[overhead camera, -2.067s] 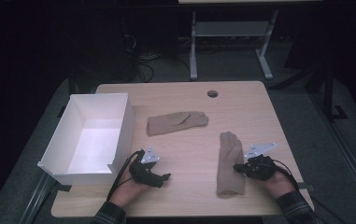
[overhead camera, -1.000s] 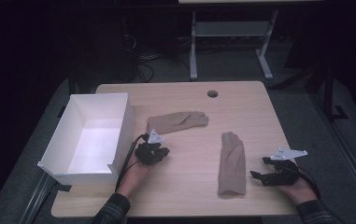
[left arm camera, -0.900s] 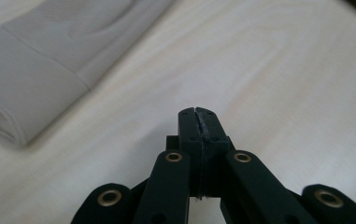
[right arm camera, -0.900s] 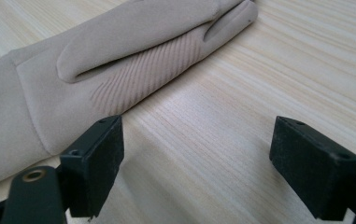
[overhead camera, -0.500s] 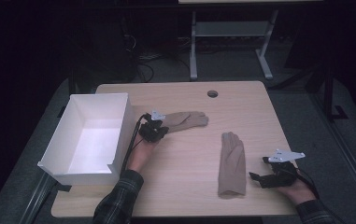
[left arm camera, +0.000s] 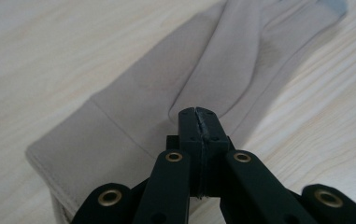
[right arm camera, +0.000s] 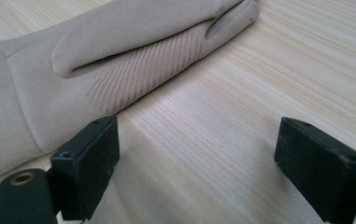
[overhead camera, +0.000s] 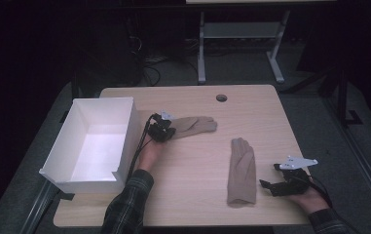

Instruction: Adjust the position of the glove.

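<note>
Left gripper: your left gripper (overhead camera: 162, 130) sits over the cuff end of the far glove (overhead camera: 193, 126), its two black jaws pressed flat together; in the left gripper view (left arm camera: 197, 122) a small fold of the beige cloth rises to the jaw tips, so it looks pinched there, though the closed jaws hide the very edge of the contact.
Left hand: your left hand (overhead camera: 149, 152) reaches forward from a plaid sleeve (overhead camera: 127, 204), just beside the white box.
Far glove: it lies flat on the table, cuff toward the box, fingers pointing away to the right in the high view.
Right gripper: your right gripper (overhead camera: 276, 185) rests low at the near right part of the table with its jaws spread wide; in the right gripper view (right arm camera: 196, 163) bare wood lies between them and nothing is gripped.
Near glove: the near glove (overhead camera: 242, 170) lies lengthwise, fingers away from you, just beside the right gripper's left jaw, apart from it; the two gloves are well apart.
White box: the white box (overhead camera: 70, 141) stands open at the table's left edge.
Table: the wooden table (overhead camera: 193, 200) has a round cable hole (overhead camera: 221, 98) near its far edge.
</note>
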`<action>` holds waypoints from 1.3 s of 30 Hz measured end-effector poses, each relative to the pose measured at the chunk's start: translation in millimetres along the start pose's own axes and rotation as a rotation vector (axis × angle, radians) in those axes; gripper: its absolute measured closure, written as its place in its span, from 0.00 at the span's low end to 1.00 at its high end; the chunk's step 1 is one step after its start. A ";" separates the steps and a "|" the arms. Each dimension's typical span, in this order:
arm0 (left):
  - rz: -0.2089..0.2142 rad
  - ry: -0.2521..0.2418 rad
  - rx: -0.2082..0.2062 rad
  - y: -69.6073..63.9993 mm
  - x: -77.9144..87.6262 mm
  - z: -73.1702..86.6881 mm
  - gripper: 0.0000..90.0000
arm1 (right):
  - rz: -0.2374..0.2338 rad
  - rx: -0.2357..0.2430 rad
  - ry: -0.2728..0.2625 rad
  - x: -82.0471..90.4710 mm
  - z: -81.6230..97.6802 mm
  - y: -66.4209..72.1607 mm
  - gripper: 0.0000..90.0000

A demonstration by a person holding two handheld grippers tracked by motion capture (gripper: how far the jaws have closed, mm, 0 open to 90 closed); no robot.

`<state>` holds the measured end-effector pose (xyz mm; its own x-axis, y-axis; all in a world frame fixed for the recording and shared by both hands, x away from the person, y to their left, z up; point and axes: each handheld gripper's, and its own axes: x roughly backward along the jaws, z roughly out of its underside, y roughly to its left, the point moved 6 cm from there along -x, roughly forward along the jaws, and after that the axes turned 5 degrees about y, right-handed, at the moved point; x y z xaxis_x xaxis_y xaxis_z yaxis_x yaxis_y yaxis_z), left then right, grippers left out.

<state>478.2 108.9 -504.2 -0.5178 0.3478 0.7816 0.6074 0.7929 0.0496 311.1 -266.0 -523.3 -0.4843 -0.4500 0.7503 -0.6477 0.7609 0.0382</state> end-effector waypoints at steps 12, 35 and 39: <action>0.034 0.021 -0.013 -8.0 0.9 7.0 1.00 | 0.003 -0.001 0.001 -0.2 -0.2 -0.2 0.15; 0.204 0.053 -0.033 -45.0 20.0 25.3 1.00 | 0.004 -0.004 0.002 -0.3 -0.3 -0.2 0.15; 0.236 0.058 -0.041 -55.4 24.2 29.1 1.00 | 0.004 -0.003 0.002 -0.4 -0.4 -0.3 0.15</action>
<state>414.5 88.0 -506.1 -0.3236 0.4907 0.8090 0.7318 0.6718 -0.1148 311.7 -265.8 -523.3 -0.4861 -0.4459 0.7516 -0.6438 0.7643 0.0371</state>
